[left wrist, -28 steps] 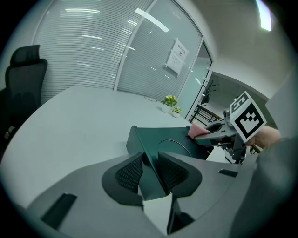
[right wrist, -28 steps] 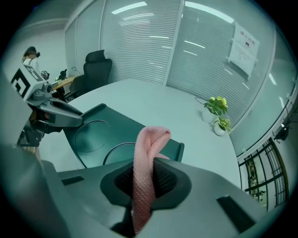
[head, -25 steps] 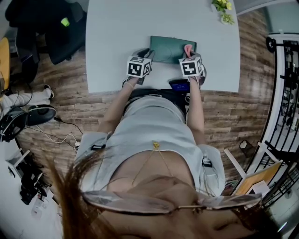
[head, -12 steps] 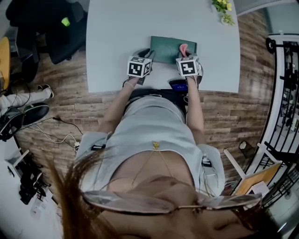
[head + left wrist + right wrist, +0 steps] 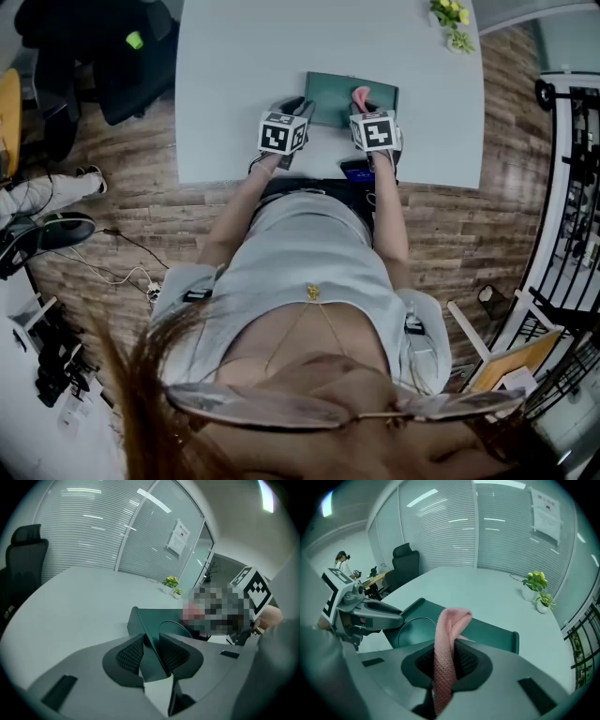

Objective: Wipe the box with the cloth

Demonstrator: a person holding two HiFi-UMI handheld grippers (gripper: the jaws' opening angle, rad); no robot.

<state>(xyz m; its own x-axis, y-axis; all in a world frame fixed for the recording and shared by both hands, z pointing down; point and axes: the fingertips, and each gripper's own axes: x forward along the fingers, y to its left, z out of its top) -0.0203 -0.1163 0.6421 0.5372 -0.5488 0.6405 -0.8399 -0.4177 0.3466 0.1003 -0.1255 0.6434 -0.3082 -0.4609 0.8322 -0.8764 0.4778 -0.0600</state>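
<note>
mid-wipe, from above: left gripper (image 5: 151, 649) clamps left edge of green box (image 5: 333, 94) on white table (image 5: 234, 75), right gripper (image 5: 451, 660) pinches pink cloth (image 5: 449, 625) over box's right part; next, prob. drag cloth across w/ light pressure.

There is one green box (image 5: 330, 94) and one pink cloth (image 5: 449, 630), on a single white surface (image 5: 244, 75). There are two tools, the left tool (image 5: 152, 654) and the right tool (image 5: 445, 660), each with one marker cube. Two potted plants stand at the surface's far right, a taller plant (image 5: 534, 584) and a shorter plant (image 5: 543, 603). One black office chair (image 5: 404, 557) stands at the far left. One sheet of paper (image 5: 546, 508) hangs on the glass wall (image 5: 487, 527).
</note>
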